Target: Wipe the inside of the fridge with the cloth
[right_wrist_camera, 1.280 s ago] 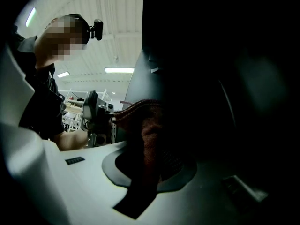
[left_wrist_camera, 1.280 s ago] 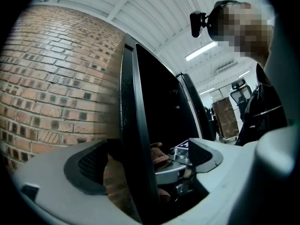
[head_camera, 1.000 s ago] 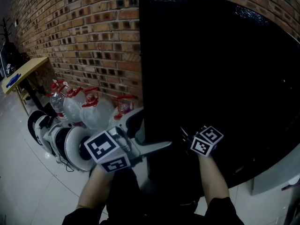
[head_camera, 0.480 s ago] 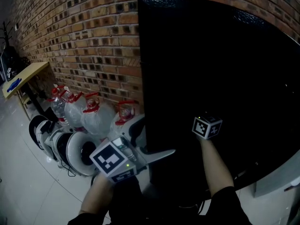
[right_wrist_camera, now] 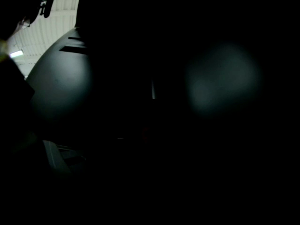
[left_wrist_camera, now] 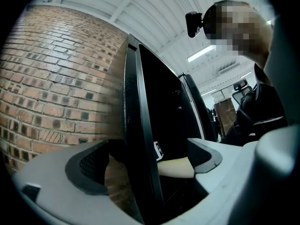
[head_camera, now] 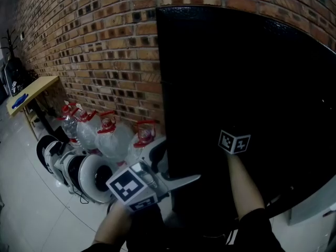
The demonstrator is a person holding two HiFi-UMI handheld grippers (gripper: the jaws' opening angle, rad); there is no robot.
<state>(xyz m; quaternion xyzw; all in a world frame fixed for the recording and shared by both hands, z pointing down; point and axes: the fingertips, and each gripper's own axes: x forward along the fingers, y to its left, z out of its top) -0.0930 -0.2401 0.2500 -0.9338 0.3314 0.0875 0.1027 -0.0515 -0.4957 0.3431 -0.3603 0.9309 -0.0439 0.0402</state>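
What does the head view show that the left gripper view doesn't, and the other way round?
Only the head view: water jugs, a yellow table, and the right gripper before the black fridge door. Only the left gripper view: ceiling lights, and the left gripper's jaws standing apart either side of the door's edge. Both: the brick wall and that fridge door.
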